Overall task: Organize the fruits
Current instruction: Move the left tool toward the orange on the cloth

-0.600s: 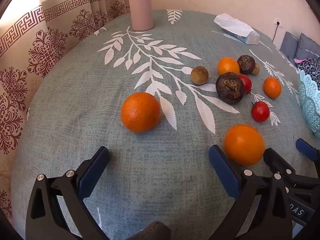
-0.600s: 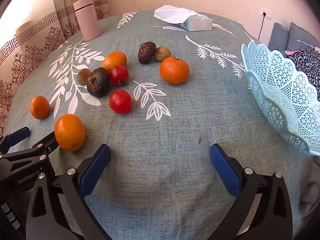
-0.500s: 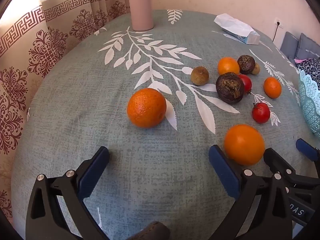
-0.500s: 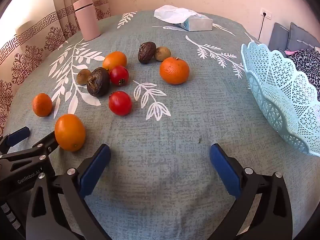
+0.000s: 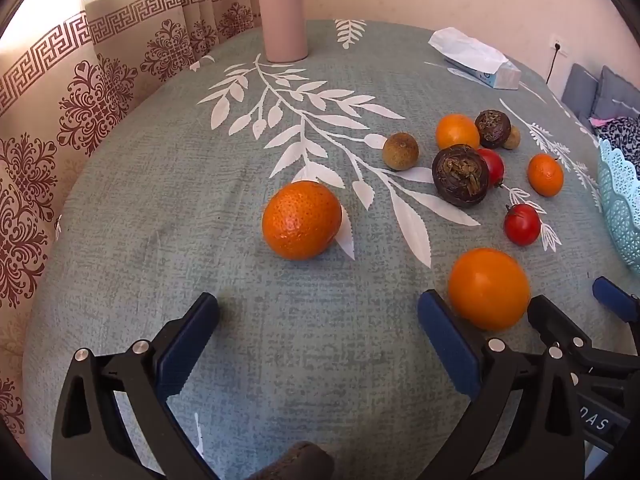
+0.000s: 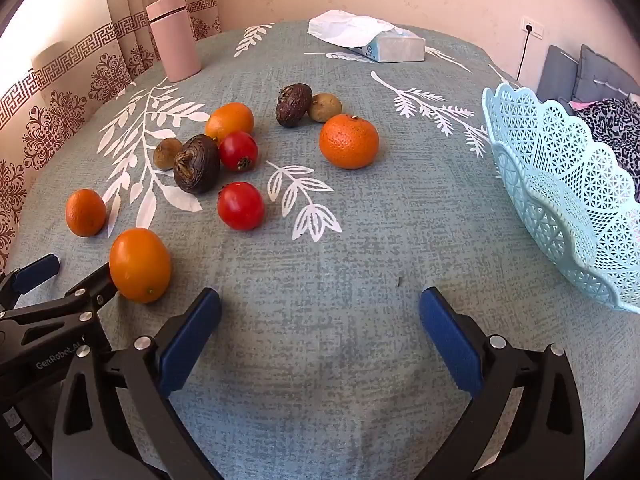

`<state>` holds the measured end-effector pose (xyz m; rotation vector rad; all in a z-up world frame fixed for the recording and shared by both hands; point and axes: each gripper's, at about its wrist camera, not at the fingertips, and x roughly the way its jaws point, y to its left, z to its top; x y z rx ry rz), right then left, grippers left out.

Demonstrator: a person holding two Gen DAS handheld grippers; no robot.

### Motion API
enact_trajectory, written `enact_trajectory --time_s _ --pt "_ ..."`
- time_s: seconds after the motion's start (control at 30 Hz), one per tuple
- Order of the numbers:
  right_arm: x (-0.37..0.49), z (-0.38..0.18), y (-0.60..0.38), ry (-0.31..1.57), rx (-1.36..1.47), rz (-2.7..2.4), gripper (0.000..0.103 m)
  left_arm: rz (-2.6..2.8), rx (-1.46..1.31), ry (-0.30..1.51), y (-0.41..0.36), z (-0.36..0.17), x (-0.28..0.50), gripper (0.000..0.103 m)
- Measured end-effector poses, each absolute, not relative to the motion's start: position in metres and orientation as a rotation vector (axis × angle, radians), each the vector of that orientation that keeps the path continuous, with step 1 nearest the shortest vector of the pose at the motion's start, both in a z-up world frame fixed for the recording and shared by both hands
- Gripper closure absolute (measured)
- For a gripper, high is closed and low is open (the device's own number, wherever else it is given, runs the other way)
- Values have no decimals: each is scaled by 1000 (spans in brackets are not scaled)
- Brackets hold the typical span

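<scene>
Left gripper [image 5: 318, 340] jaws spread wide, holding nothing, low over the tablecloth [image 5: 160, 208]. Right gripper [image 6: 320, 336] same: wide apart, nothing held, aimed at bare cloth. Nearest target for the left is the pebbly mandarin [image 5: 302, 220], dead ahead and roughly centred between the fingers, clear of neighbours. A smooth orange [image 5: 489, 289] sits just outside the left gripper's right finger, between the two tools. Further out is the cluster: two dark wrinkled fruits [image 6: 197, 163] [image 6: 293, 104], two tomatoes [image 6: 240, 205] [image 6: 238, 151], another orange [image 6: 230, 121], two small brown fruits [image 6: 167, 153] [image 6: 324, 107], and a larger mandarin [image 6: 349, 141] standing apart. Basket [image 6: 560, 200] lies at the right edge, looks empty from what shows, so sorting seems not yet begun. Handling guess: citrus is light, round, will roll if nudged, with firm skin that gives; grip across the widest part, pads level, moderate squeeze. Tomatoes are slick and thin-skinned, go gentler. Pink flask [image 5: 282, 12] and tissue box [image 6: 384, 42] at the far side, irrelevant.
</scene>
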<state>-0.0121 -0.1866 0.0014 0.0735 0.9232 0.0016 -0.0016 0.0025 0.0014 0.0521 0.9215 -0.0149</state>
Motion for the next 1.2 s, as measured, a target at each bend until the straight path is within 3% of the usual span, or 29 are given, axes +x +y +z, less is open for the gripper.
enact_trajectory --time_s 1.2 --pt "-15 0 -184 921 76 -5 2 -12 54 922 -2 1 -3 5"
